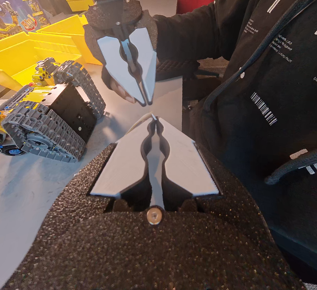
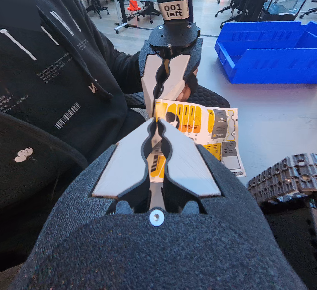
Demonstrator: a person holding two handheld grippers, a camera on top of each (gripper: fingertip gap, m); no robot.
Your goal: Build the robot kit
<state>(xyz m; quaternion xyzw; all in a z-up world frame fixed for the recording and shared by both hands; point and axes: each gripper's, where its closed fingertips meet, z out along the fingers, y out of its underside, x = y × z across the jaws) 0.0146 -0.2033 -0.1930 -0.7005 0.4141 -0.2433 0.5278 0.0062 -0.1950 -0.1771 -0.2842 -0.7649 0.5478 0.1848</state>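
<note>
A sticker sheet with yellow, grey and black decals hangs over the grey table. My left gripper is shut on the sheet's upper left corner. In the left wrist view the left gripper shows the sheet edge-on at its tips. My right gripper is shut, with its tips at the sheet's left edge, just below the left gripper. I cannot tell whether it pinches anything. It also shows in the left wrist view, tip to tip with the left one.
A grey, black and yellow tracked brick vehicle stands on the table, its track close by on the right. Yellow bins and a kit box stand behind it. A blue bin stands on the table. A person in a black hoodie is close. Only a small space, under 4 cm, lies between the two pairs of fingers.
</note>
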